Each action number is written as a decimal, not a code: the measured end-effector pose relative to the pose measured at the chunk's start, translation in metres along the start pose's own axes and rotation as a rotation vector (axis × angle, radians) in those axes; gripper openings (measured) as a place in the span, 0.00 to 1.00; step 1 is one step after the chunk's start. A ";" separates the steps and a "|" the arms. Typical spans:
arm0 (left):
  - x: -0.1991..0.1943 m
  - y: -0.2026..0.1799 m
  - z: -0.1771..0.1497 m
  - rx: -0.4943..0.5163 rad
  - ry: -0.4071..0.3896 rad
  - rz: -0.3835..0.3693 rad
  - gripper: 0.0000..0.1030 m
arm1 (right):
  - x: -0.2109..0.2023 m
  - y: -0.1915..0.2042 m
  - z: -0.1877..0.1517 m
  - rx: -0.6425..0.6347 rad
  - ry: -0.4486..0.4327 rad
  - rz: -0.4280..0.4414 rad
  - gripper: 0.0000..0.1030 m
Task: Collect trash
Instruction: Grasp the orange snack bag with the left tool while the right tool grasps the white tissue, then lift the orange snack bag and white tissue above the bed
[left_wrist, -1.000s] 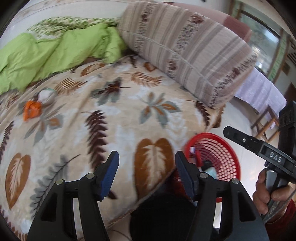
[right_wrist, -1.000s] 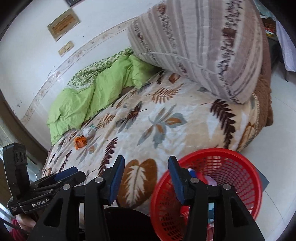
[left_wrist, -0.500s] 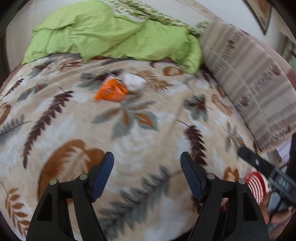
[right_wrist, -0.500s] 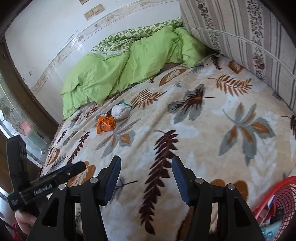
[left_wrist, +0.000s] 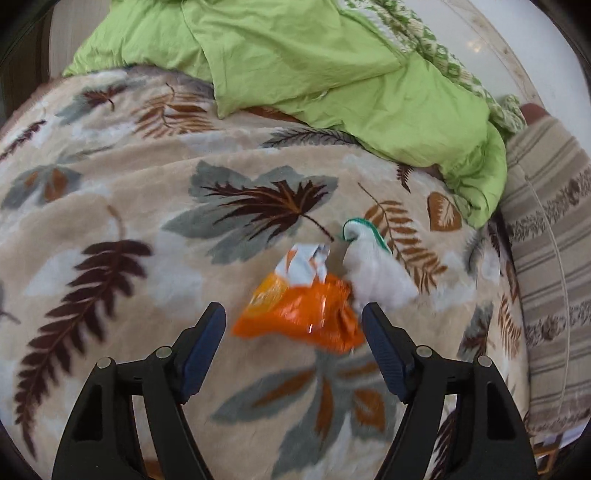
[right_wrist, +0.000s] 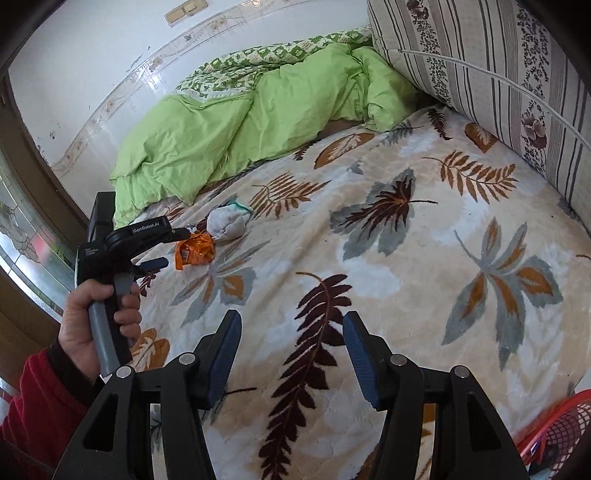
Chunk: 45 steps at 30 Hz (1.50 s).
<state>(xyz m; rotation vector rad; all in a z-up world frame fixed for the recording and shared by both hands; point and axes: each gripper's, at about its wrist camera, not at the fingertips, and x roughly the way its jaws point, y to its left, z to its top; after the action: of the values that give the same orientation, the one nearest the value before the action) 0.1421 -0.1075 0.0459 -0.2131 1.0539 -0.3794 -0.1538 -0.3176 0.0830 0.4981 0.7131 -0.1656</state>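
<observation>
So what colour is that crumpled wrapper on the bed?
Bright orange, with a white-silver torn end. The wrapper shows best in the left wrist view.

The left hand-held gripper (left_wrist: 293, 325) tilts steeply down over the bed (left_wrist: 110, 206), its blue-padded fingers (left_wrist: 207, 343) spread wide, nothing pressed between the pads. From the right wrist view, the person's left hand (right_wrist: 94, 325) wraps around the grey handle of that tool, a red sleeve (right_wrist: 33, 406) at the wrist, and the tool's tips reach toward the far left part of the bed. The right hand-held gripper (right_wrist: 291, 345) hangs over the near edge of the bed, angled downward, its jaws parted with only bedding showing between the fingers (right_wrist: 360, 356).
</observation>
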 end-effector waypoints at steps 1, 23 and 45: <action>0.009 0.002 0.004 -0.024 0.000 0.015 0.73 | 0.002 -0.001 0.002 0.000 0.003 -0.004 0.59; -0.095 0.040 -0.085 0.088 -0.216 0.107 0.47 | 0.202 0.102 0.099 -0.026 0.102 0.090 0.66; -0.125 0.023 -0.134 0.253 -0.239 0.133 0.47 | 0.067 0.095 -0.001 -0.200 -0.003 0.054 0.27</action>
<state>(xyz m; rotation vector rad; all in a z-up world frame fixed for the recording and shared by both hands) -0.0253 -0.0345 0.0735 0.0379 0.7719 -0.3542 -0.0746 -0.2328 0.0748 0.3257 0.7039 -0.0440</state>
